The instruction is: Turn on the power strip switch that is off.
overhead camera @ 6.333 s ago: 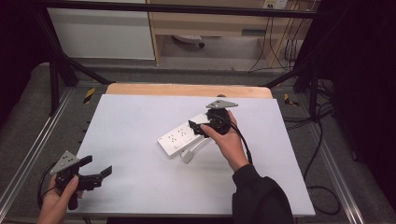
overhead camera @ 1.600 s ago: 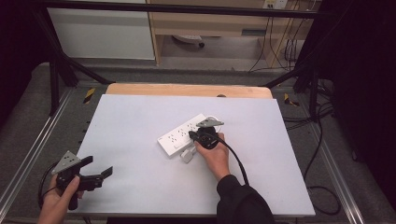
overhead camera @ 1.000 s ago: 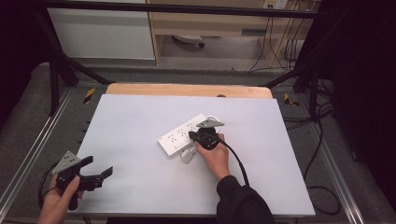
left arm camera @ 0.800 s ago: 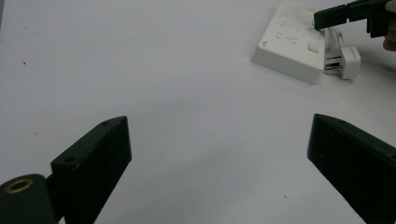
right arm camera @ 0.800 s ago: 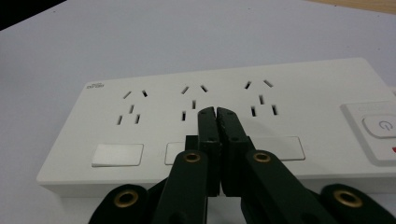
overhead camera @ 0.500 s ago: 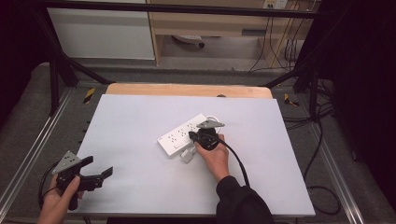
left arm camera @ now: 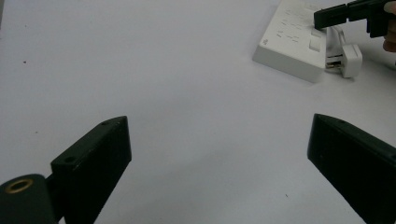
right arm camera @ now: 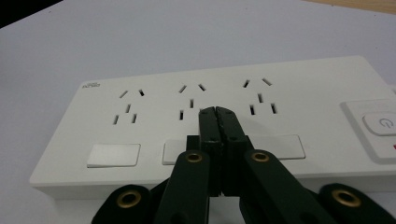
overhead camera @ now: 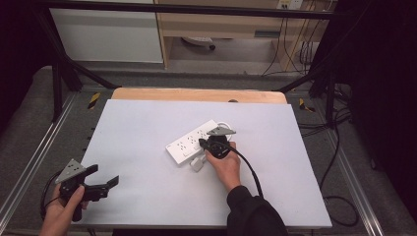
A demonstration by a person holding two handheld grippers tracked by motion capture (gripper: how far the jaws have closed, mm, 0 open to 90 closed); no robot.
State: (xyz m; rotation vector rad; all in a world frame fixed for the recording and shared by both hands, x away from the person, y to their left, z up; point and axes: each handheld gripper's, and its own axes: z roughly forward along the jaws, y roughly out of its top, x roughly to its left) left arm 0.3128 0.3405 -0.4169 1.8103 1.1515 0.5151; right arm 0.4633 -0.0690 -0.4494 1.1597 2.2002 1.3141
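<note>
While the power strip [overhead camera: 193, 143] sits mid-table, bare table [overhead camera: 137, 123] surrounds it.

A white table [overhead camera: 147, 123] is framed by grey floor [overhead camera: 29, 123]; a wooden cabinet [overhead camera: 221, 24] is seen at top centre.

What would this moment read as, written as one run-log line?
right tongs: shut, tips over power strip | left tongs: open, empty, near table corner | plug: beside strip

High view looks down on the whole tabletop [overhead camera: 147, 123]; right gripper view sits tight on the strip [right arm camera: 233, 84], left gripper view catches it far off [left arm camera: 294, 51].
</note>
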